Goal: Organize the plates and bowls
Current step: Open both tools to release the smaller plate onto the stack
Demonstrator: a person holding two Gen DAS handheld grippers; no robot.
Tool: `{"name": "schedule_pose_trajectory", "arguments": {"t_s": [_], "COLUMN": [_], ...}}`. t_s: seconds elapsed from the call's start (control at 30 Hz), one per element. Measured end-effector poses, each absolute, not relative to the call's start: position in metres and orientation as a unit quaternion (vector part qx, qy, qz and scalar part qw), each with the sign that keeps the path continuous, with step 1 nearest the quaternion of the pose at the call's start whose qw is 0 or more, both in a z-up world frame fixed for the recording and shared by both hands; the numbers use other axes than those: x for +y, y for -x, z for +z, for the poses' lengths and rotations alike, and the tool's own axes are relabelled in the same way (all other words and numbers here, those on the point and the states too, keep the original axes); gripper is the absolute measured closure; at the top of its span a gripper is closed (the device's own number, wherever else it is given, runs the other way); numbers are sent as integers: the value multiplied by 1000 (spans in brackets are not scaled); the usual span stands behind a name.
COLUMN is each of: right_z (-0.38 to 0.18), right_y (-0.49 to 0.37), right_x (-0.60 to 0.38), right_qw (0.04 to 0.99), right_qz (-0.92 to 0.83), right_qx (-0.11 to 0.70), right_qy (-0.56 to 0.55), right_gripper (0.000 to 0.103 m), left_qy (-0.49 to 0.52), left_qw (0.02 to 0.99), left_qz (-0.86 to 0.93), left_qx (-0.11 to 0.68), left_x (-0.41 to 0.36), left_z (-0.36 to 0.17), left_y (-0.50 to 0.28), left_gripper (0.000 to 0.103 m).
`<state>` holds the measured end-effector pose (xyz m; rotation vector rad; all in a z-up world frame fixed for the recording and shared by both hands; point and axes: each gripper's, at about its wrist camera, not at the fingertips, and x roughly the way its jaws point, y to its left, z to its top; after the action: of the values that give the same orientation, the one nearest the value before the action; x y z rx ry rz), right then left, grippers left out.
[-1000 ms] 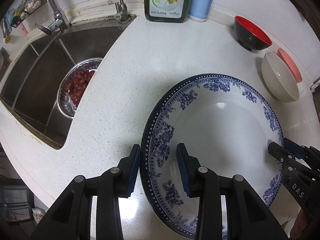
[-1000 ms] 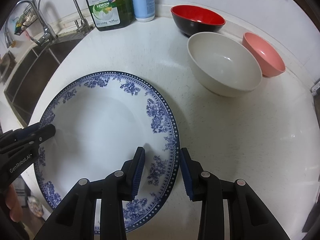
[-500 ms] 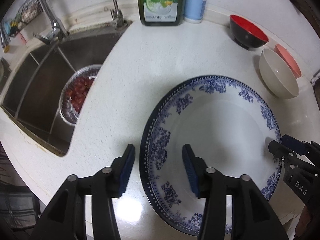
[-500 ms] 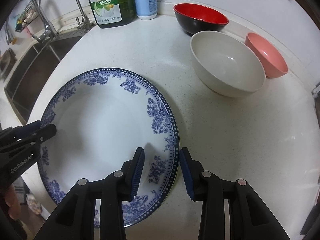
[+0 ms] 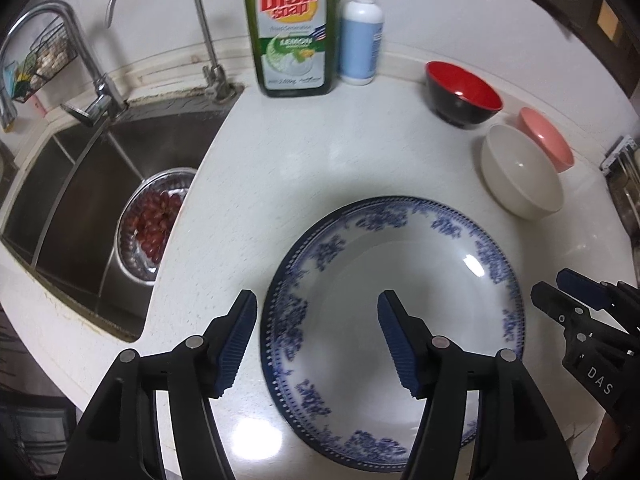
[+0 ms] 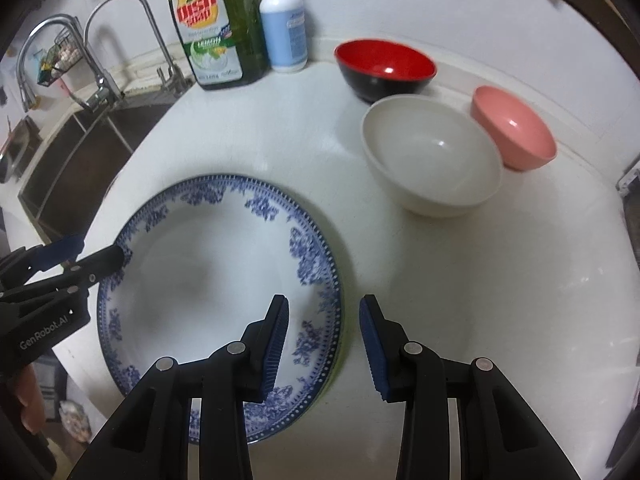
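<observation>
Two-handed hovering over a round white porcelain plate with a blue floral border (image 5: 400, 272), lying flat on the white speckled counter (image 6: 460, 280), low and central in both views. Holding the left tongs (image 5: 317, 300) widely parted above the plate's left rim, having just been spreading them, gripping nothing. Holding the right tongs (image 6: 324, 302) partly open above the right rim, pads clear of it. Showing at upper right a red-lined black bowl (image 6: 384, 64), a cream bowl (image 6: 432, 160) and a pink bowl (image 6: 516, 132), clustered together.

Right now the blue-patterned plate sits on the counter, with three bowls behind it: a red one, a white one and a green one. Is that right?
Not quite: the third bowl is pink, not green, as the right wrist view shows. The blue-patterned plate does sit on the counter, with the red bowl and white bowl behind.
</observation>
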<state>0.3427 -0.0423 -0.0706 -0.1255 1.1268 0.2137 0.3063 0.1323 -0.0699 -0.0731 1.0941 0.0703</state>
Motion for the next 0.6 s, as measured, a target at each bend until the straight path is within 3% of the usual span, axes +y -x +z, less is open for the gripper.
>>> {"name": "schedule_pose_trajectory", "arguments": {"t_s": [0.27, 0.33, 0.4, 0.6], "right_z": [-51, -47, -41, -26], "right_y": [-338, -335, -334, -342], "right_x": [-59, -64, -71, -97], "right_qw": [855, 860, 866, 880], "right_qz": [86, 80, 69, 42], "right_qx": [510, 502, 492, 473], "right_qy": [51, 50, 47, 22], "right_gripper": [65, 62, 52, 52], "left_qy": [5, -4, -12, -38], "left_qw": [867, 870, 874, 882], "left_qz": [0, -9, -21, -52], "left_qx": [498, 493, 486, 466], "left_x": [109, 102, 93, 66], "left_z": [-53, -49, -44, -30], "left_y": [-314, -316, -321, -338], "left_gripper": [30, 28, 25, 24]}}
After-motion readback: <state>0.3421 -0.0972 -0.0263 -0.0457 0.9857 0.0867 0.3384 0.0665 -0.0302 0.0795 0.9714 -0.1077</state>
